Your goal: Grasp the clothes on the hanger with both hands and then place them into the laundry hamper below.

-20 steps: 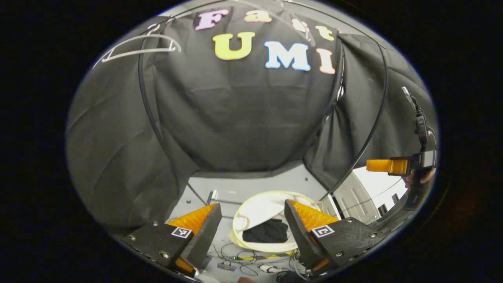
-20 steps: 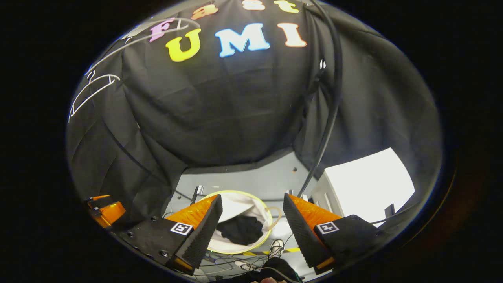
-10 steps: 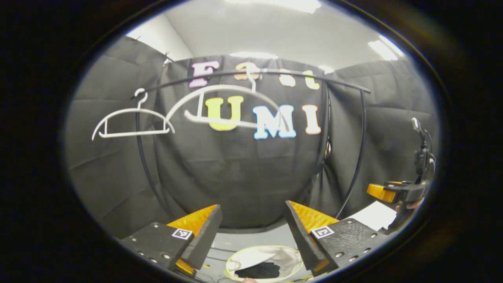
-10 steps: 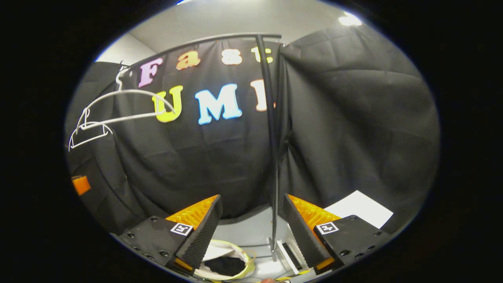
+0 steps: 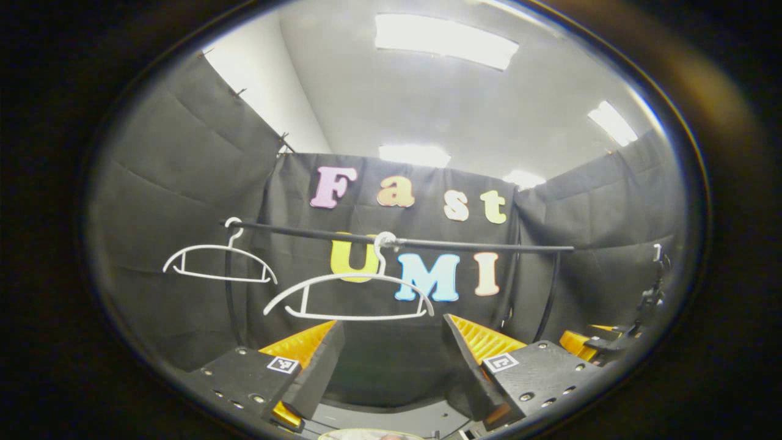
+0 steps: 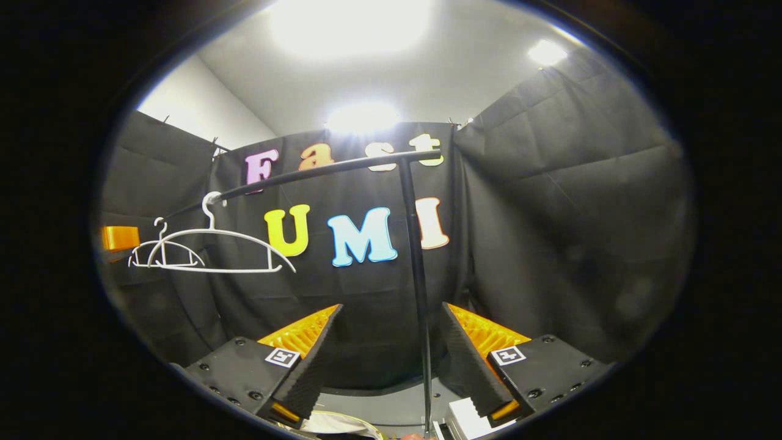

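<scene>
Both grippers are tilting up off the hamper; left gripper [image 5: 391, 360] and right gripper [image 6: 391, 357], jaws open (empty), are facing seemingly bare hangers [image 5: 348, 296].

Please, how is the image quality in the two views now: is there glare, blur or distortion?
Left gripper view: the ceiling lights are bright but keep their shape, and the rail bows from the fisheye. Right gripper view: one ceiling light blows out into white glare; the hangers stay sharp, and the rail's post curves.
</scene>
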The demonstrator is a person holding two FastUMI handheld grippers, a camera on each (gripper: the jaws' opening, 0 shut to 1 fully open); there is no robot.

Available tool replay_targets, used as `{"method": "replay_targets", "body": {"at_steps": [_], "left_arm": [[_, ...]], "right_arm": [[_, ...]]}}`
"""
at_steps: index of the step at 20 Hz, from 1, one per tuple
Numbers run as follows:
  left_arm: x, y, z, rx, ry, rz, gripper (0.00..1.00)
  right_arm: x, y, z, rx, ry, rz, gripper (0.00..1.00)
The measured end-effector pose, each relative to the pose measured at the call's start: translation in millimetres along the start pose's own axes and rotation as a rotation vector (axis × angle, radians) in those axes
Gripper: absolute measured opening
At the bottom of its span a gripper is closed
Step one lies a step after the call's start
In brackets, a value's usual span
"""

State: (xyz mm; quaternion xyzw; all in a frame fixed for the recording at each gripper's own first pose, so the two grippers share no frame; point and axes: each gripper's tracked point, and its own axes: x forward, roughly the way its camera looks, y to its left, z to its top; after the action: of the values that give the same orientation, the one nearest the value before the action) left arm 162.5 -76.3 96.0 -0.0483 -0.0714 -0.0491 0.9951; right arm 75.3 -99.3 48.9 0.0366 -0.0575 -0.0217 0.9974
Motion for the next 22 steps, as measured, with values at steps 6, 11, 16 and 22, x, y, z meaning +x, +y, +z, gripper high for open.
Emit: {"method": "replay_targets", "body": {"at_steps": [6,11,16,22], "left_arm": [[-20.7,-6.1,-12.0,0.020,0.011,0.142,0.93],[-42.5,1.5,-33.1,-0.056,0.064,0.194,0.94],[-45.7,20.1,-40.9,-0.045,0.092,0.224,0.93],[-41.9,33.9,-44.6,-0.028,0.098,0.172,0.94]], "right_arm": [[-5.3,-2.4,-15.4,0.047,0.059,0.113,0.98],[-14.8,-6.9,-7.2,0.070,0.040,0.127,0.98],[-23.2,4.9,-8.3,0.075,0.044,0.129,0.98],[-33.7,22.3,-5.5,0.042,0.034,0.102,0.98]]}}
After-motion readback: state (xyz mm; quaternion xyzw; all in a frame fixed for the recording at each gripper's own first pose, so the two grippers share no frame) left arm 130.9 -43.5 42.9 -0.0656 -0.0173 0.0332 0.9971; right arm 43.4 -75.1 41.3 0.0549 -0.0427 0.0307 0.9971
